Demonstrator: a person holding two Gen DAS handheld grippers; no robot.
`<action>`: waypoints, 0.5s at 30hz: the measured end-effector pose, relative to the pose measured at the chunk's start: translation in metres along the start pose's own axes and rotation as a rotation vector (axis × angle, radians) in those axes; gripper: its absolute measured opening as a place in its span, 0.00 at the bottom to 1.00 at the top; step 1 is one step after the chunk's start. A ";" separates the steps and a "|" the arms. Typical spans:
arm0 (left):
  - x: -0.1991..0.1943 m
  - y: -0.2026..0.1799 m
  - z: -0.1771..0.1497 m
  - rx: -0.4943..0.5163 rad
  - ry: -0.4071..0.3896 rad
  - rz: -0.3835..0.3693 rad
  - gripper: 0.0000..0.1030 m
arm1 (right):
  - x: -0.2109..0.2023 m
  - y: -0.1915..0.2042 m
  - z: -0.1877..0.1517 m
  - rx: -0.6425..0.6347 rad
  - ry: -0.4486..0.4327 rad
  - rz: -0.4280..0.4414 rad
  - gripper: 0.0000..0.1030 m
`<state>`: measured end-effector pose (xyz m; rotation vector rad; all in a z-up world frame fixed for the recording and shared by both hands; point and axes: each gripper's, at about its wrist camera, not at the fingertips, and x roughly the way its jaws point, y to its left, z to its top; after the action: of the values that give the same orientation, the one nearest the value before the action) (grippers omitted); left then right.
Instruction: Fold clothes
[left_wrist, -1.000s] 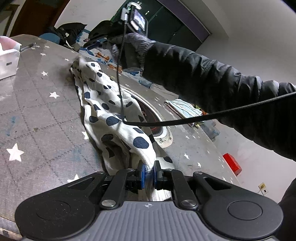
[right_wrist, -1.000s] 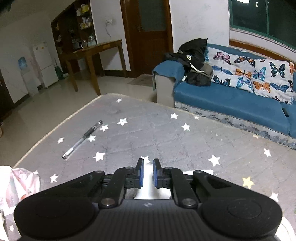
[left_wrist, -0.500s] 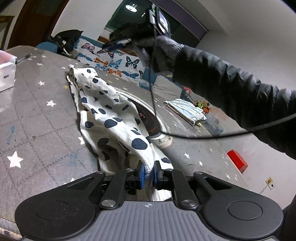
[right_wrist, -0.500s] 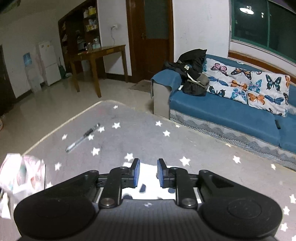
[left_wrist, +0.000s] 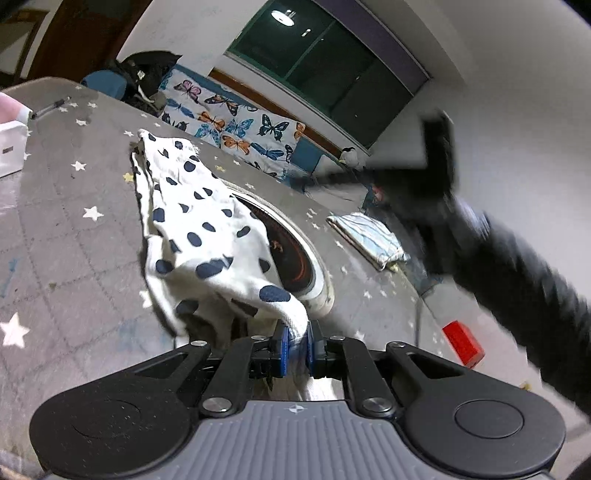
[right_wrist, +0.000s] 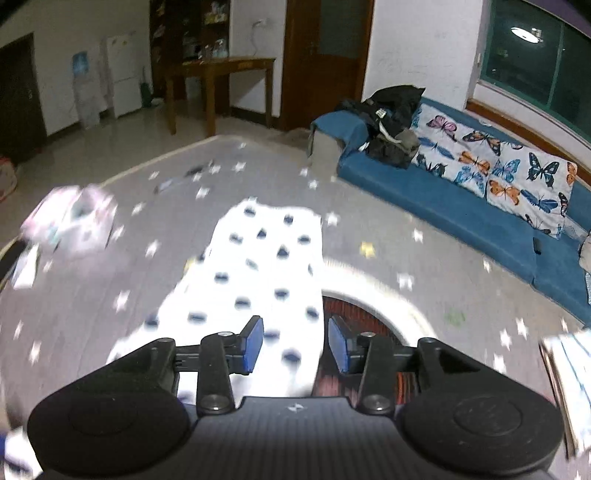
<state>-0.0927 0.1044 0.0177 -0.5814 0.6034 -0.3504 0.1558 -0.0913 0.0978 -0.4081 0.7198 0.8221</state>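
White fabric with dark blue dots makes up the garment (left_wrist: 207, 229), which lies lengthwise on the grey star-patterned worktop (left_wrist: 66, 236). Its far end rests flat on the worktop; its near end is gathered and lifted off the surface.

Left tool (left_wrist: 295, 345): closed on the near corner of the garment. The cloth is pinched between the two blue pads (left_wrist: 281, 349) and bunches up directly beyond them.

Right tool (right_wrist: 295, 343): open, jaws well apart, nothing between the blue pads (right_wrist: 253, 345). In the right wrist view it hangs above the garment (right_wrist: 258, 280), which runs away from the tool across the worktop (right_wrist: 110, 295). This view is motion-blurred.

In the left wrist view, the person's dark sleeve (left_wrist: 524, 288) extends from the right side over the worktop; the hand end is blurred, so its detail cannot be told.

Adjacent items:
- A round white-rimmed dark plate (left_wrist: 295, 251) lies on the worktop, partly covered by the garment's right edge.
- A folded pale blue striped cloth (left_wrist: 365, 236) lies well apart, on the far right of the worktop.
- A white box (left_wrist: 11, 147) stands at the left edge.
- A red block (left_wrist: 463, 343) lies beyond the worktop's right edge.

Background: a blue sofa (right_wrist: 461, 214) with butterfly-print cushions (right_wrist: 517, 177) and a dark bag (right_wrist: 391, 122) on it.
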 end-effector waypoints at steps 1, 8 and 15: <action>0.002 -0.001 0.005 -0.008 0.001 -0.002 0.11 | -0.008 0.004 -0.011 -0.012 0.007 0.007 0.46; 0.015 -0.013 0.022 -0.037 0.003 -0.021 0.11 | -0.061 0.033 -0.091 -0.096 0.050 0.064 0.52; 0.023 -0.017 0.022 -0.092 0.022 0.006 0.11 | -0.098 0.087 -0.143 -0.166 0.015 0.211 0.63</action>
<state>-0.0638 0.0891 0.0327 -0.6646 0.6449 -0.3255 -0.0175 -0.1712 0.0637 -0.4935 0.7184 1.0834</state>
